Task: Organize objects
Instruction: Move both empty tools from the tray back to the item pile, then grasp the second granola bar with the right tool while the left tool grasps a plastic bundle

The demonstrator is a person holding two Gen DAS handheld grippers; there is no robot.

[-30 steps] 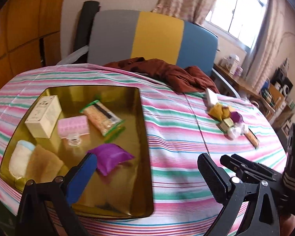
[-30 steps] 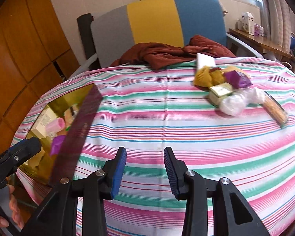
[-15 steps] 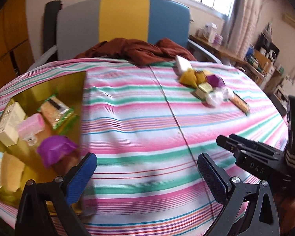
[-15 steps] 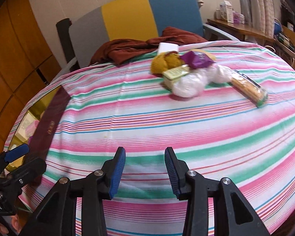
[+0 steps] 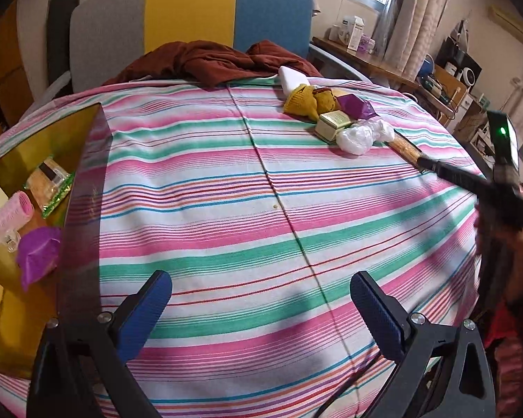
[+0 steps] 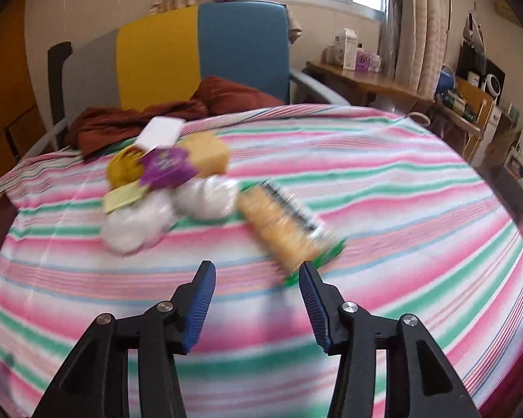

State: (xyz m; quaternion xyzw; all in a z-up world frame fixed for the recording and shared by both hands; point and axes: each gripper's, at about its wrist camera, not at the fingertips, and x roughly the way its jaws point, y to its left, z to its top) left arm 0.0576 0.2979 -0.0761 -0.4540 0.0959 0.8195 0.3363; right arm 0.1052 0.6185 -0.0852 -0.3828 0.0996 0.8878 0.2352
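Both hand-held grippers swung away from the gold tray (image 5: 83,174) toward the pile across the striped desk (image 5: 261,209). Right hand-held gripper (image 6: 258,299) now sits just short of the cracker pack (image 6: 282,230), jaws opening, nothing between them. Left hand-held gripper (image 5: 261,313) hangs wide open and empty over bare cloth. Pile: white bags (image 6: 139,223), purple packet (image 6: 165,167), yellow knit thing (image 6: 123,170), small box (image 6: 125,196). Tray at left edge holds pink curler (image 5: 12,210), purple pouch (image 5: 40,254), crackers (image 5: 48,181).
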